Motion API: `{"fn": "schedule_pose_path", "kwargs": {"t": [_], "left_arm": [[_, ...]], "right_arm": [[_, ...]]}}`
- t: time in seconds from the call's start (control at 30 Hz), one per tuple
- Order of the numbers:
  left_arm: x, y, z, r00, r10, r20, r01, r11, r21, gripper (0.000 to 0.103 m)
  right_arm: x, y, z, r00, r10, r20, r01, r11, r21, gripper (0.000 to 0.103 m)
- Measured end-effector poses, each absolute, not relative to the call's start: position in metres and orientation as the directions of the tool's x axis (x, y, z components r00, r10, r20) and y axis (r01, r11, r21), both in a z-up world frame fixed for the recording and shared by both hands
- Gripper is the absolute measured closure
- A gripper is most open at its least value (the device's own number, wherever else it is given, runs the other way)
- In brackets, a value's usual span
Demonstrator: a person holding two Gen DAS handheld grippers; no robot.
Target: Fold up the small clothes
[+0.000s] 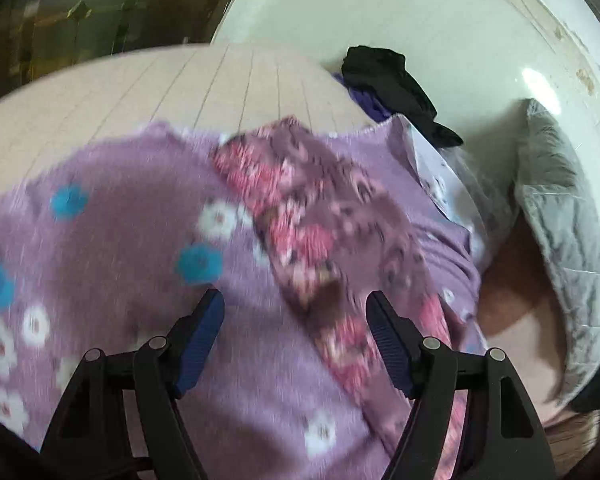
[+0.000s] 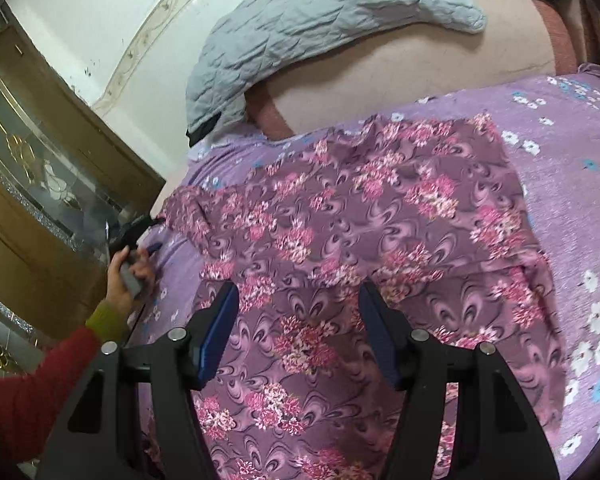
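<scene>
left wrist view motion-blurred; floral garment (image 1: 320, 216) smeared, bottom edge cuts it; black cloth (image 1: 392, 88) unidentifiable.

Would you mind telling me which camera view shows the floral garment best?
The right wrist view: the floral garment lies spread on the purple bedsheet, sharp, with its outline mostly visible. The left wrist view shows only a blurred strip of it running across the sheet.

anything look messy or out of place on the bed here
The floral garment lies unevenly, its left end bunched near the bed's edge. A grey quilted cover is crumpled behind it, and dark clothes sit heaped by the wall.
</scene>
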State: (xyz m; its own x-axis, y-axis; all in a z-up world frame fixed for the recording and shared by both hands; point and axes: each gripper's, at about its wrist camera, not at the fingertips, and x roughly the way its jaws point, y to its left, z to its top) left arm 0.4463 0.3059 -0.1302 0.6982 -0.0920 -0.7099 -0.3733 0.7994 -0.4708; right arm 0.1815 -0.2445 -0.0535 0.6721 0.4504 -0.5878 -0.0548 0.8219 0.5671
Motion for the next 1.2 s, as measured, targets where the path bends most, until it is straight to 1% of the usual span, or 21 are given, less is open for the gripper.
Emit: {"fn": "schedule_pose_path", "kwargs": {"t": [0.03, 0.07, 0.1, 0.13, 0.17, 0.2, 0.27, 0.4, 0.5, 0.63, 0.83, 0.97, 1.03, 1.1, 1.2], "left_arm": [[0.455, 0.303, -0.131, 0.696, -0.073, -0.714, -0.371, 0.815, -0.445, 0.031], [0.461, 0.302, -0.131, 0.693, -0.058, -0.718, -0.372, 0.825, -0.426, 0.038], [0.468, 0.3, -0.131, 0.69, -0.039, -0.723, -0.374, 0.836, -0.402, 0.06], [0.473, 0.298, -0.131, 0.687, -0.047, -0.725, -0.358, 0.846, -0.394, 0.077], [0.476, 0.296, -0.132, 0.683, -0.074, -0.727, -0.338, 0.85, -0.405, 0.101], [0.479, 0.293, -0.13, 0.681, -0.08, -0.728, -0.328, 0.855, -0.402, 0.1], [0.473, 0.284, -0.116, 0.709, -0.033, -0.705, -0.303, 0.888, -0.347, 0.1], [0.454, 0.26, -0.081, 0.767, -0.076, -0.637, -0.208, 0.91, -0.36, 0.101], [0.431, 0.229, -0.05, 0.802, -0.138, -0.581, -0.108, 0.923, -0.368, 0.101], [0.396, 0.167, -0.014, 0.821, -0.245, -0.515, 0.055, 0.933, -0.356, 0.101], [0.339, 0.052, 0.008, 0.778, -0.426, -0.462, 0.291, 0.896, -0.336, 0.101], [0.315, -0.02, 0.0, 0.707, -0.53, -0.468, 0.408, 0.846, -0.343, 0.101], [0.305, -0.055, -0.009, 0.667, -0.561, -0.49, 0.449, 0.828, -0.336, 0.101], [0.297, -0.09, -0.026, 0.631, -0.573, -0.524, 0.476, 0.818, -0.321, 0.101], [0.294, -0.141, -0.056, 0.592, -0.554, -0.585, 0.503, 0.821, -0.269, 0.1]], "right_arm": [[0.182, -0.243, -0.055, 0.669, 0.452, -0.59, -0.057, 0.823, 0.565, 0.04], [0.183, -0.241, -0.058, 0.666, 0.452, -0.593, -0.057, 0.824, 0.564, 0.04], [0.183, -0.24, -0.061, 0.662, 0.454, -0.596, -0.056, 0.823, 0.565, 0.04], [0.184, -0.239, -0.063, 0.657, 0.457, -0.6, -0.053, 0.821, 0.568, 0.04], [0.185, -0.238, -0.066, 0.652, 0.458, -0.604, -0.048, 0.82, 0.57, 0.04], [0.186, -0.238, -0.069, 0.649, 0.458, -0.608, -0.043, 0.82, 0.571, 0.04], [0.186, -0.238, -0.072, 0.648, 0.456, -0.609, -0.034, 0.817, 0.576, 0.04], [0.182, -0.24, -0.068, 0.66, 0.453, -0.6, -0.04, 0.818, 0.574, 0.04], [0.179, -0.242, -0.062, 0.672, 0.449, -0.589, -0.046, 0.819, 0.572, 0.04], [0.17, -0.251, -0.055, 0.694, 0.444, -0.566, -0.038, 0.808, 0.588, 0.04], [0.154, -0.27, -0.046, 0.723, 0.42, -0.548, -0.013, 0.802, 0.597, 0.04], [0.14, -0.291, -0.045, 0.746, 0.388, -0.542, 0.027, 0.795, 0.606, 0.04], [0.134, -0.303, -0.047, 0.756, 0.368, -0.541, 0.053, 0.79, 0.611, 0.04], [0.13, -0.315, -0.05, 0.763, 0.353, -0.542, 0.078, 0.782, 0.618, 0.04], [0.128, -0.33, -0.056, 0.767, 0.332, -0.549, 0.109, 0.776, 0.621, 0.04]]}}
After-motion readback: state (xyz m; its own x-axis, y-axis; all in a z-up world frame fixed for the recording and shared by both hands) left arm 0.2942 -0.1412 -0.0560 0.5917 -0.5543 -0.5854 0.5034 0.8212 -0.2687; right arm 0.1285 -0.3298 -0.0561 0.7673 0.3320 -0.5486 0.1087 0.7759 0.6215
